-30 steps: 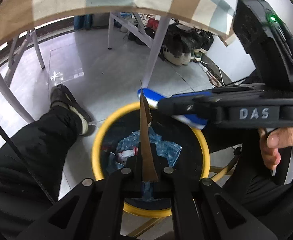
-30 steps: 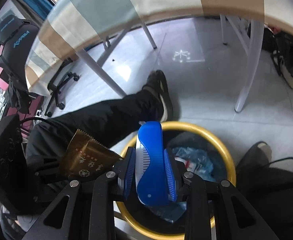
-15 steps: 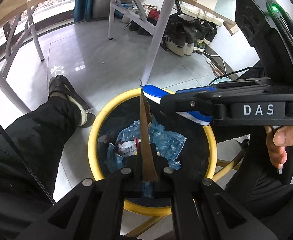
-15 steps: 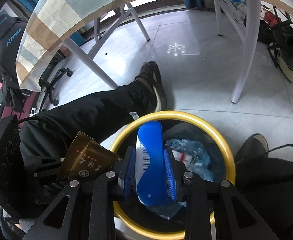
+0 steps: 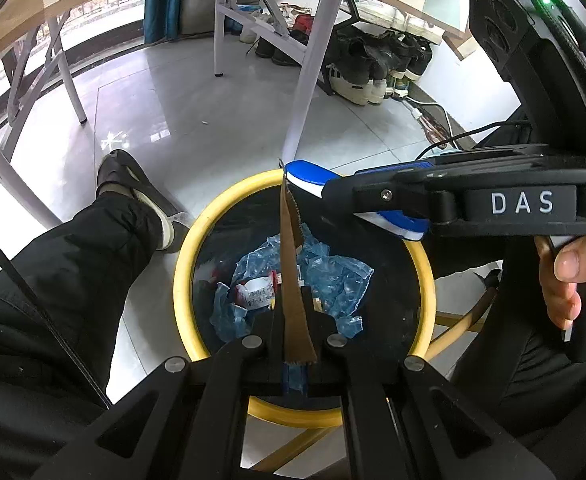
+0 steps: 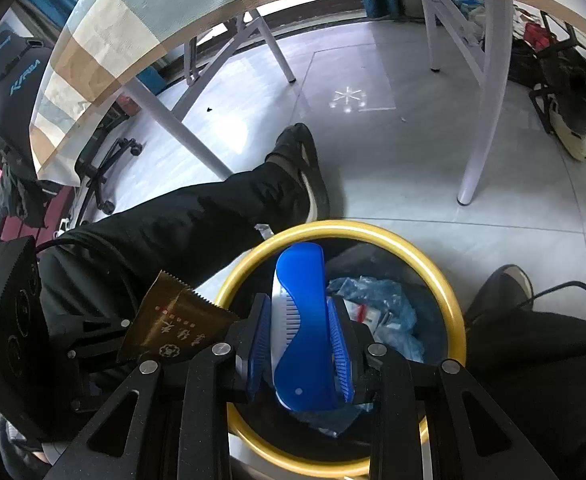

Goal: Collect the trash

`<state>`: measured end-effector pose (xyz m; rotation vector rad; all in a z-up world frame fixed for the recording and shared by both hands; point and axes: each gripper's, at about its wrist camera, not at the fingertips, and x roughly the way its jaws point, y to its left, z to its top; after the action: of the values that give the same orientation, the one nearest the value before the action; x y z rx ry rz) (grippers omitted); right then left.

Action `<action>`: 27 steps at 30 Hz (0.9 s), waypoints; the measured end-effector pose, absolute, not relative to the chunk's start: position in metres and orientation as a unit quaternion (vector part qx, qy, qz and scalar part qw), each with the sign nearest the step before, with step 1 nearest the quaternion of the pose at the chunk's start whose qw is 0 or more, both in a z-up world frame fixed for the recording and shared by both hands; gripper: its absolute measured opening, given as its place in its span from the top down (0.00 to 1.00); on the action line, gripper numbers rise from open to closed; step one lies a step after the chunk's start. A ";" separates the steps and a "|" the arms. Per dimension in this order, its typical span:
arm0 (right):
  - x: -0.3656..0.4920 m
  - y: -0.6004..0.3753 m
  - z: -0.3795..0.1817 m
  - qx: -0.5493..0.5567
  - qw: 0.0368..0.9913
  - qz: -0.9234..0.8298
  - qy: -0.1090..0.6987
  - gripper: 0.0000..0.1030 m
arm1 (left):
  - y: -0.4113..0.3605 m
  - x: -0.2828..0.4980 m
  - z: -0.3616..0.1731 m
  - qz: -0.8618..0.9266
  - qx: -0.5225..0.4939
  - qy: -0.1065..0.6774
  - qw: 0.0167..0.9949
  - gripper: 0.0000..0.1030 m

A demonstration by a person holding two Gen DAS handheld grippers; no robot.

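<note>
Left gripper (image 5: pixel 293 332): fingers clamped on brown wrapper (image 5: pixel 291 280), held over yellow-rimmed bin (image 5: pixel 181 280). Right gripper (image 6: pixel 299 344): fingers clamped on blue comb (image 6: pixel 299 320), above same bin, which holds blue plastic.

Bright daylight from far window; glare patches on tiled floor (image 5: pixel 197 120); strong fisheye edge warping, sharp focus.

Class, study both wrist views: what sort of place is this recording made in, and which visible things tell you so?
Probably a room in a home or a lived-in workspace. A table with a checked tablecloth stands on a tiled floor, shoes are lined up along the wall, and a yellow-rimmed trash bin sits beside the seated person.
</note>
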<state>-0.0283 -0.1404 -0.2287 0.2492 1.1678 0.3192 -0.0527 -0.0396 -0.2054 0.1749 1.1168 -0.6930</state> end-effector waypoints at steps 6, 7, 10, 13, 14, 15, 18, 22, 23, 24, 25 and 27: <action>-0.029 -0.145 -0.228 0.119 0.819 0.135 0.544 0.71 | -0.039 -0.052 -0.206 -0.320 0.076 0.520 0.788 1.00; -0.029 -0.146 -0.227 0.121 0.820 0.133 0.543 0.71 | -0.039 -0.051 -0.208 -0.317 0.076 0.524 0.786 0.99; -0.029 -0.150 -0.225 0.128 0.826 0.123 0.535 0.68 | -0.039 -0.049 -0.210 -0.305 0.079 0.529 0.788 0.56; -0.031 -0.155 -0.221 0.135 0.833 0.118 0.523 0.47 | -0.038 -0.050 -0.208 -0.298 0.082 0.520 0.796 0.17; -0.031 -0.156 -0.219 0.135 0.836 0.114 0.519 0.41 | -0.037 -0.051 -0.206 -0.295 0.082 0.515 0.801 0.16; -0.031 -0.157 -0.219 0.136 0.839 0.110 0.516 0.26 | -0.038 -0.051 -0.206 -0.289 0.085 0.514 0.803 0.10; -0.031 -0.160 -0.216 0.135 0.846 0.098 0.507 0.00 | -0.038 -0.049 -0.210 -0.271 0.096 0.519 0.805 0.01; -0.030 -0.157 -0.218 0.128 0.845 0.099 0.510 0.00 | -0.039 -0.049 -0.212 -0.265 0.106 0.519 0.805 0.01; -0.030 -0.157 -0.217 0.127 0.846 0.101 0.508 0.00 | -0.038 -0.049 -0.212 -0.263 0.108 0.519 0.806 0.01; -0.030 -0.156 -0.216 0.125 0.848 0.101 0.505 0.00 | -0.038 -0.049 -0.212 -0.262 0.110 0.520 0.806 0.01; -0.030 -0.156 -0.216 0.124 0.849 0.100 0.504 0.00 | -0.038 -0.049 -0.212 -0.259 0.112 0.521 0.806 0.01; -0.030 -0.156 -0.217 0.124 0.849 0.097 0.505 0.00 | -0.037 -0.048 -0.212 -0.256 0.111 0.523 0.806 0.01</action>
<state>-0.0295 -0.1565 -0.2168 0.2620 1.0636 0.2041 -0.0480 -0.0372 -0.2122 0.2369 1.1193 -0.5477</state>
